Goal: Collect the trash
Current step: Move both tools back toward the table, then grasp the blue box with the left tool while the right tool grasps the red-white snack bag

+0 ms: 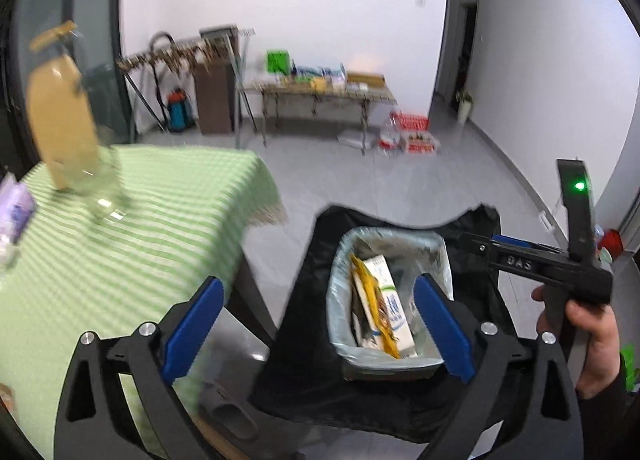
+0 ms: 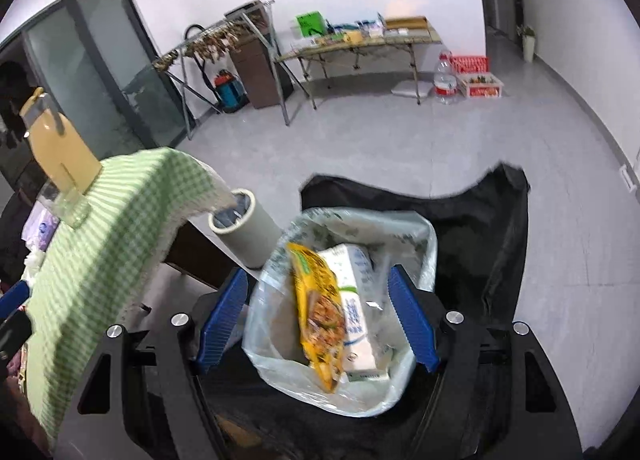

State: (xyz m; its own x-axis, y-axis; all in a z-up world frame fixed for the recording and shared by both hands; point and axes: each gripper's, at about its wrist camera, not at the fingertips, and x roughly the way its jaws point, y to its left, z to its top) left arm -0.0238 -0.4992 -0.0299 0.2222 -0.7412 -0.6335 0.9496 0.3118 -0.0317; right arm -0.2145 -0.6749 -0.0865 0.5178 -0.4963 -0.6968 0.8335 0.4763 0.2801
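A: Where does the trash sit?

B: In the lined bin [image 2: 416,236], a yellow snack packet [image 2: 320,308] lies across a white carton [image 2: 354,300].

A: And the grippers?

B: Above the bin, the left gripper [image 1: 318,324] and right gripper [image 2: 316,320] both hang with jaws apart, nothing clamped. Beside the bin stands the green checked table [image 1: 140,220], bearing a juice bottle [image 1: 60,120].

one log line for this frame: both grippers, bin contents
left gripper: open, empty | right gripper: open, empty | lined trash bin: yellow snack packet, white carton inside | both grippers above bin
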